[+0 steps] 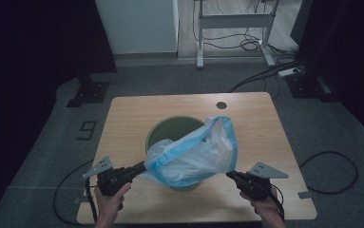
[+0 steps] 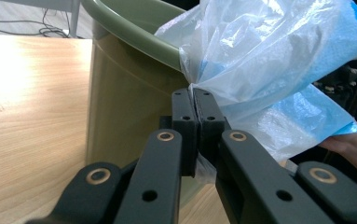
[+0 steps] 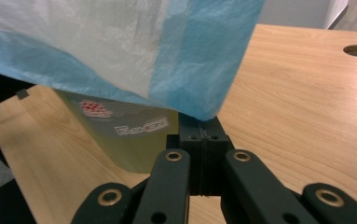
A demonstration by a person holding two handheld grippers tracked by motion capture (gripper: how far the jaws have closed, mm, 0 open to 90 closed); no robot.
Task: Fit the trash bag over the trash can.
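A green bin stands in the middle of the wooden table. A translucent plastic bag with a blue band is stretched over the bin's near side, partly above its mouth. My left gripper is shut on the bag's left edge; in the left gripper view its jaws pinch the film of the bag beside the bin's wall. My right gripper is shut on the bag's lower right corner; the bag hangs over its tips, with the bin behind.
A round cable hole sits near the table's far edge. On the floor beyond are a desk frame, cables and a power strip. A white cabinet stands at the back. A black cable loop lies on the floor at right.
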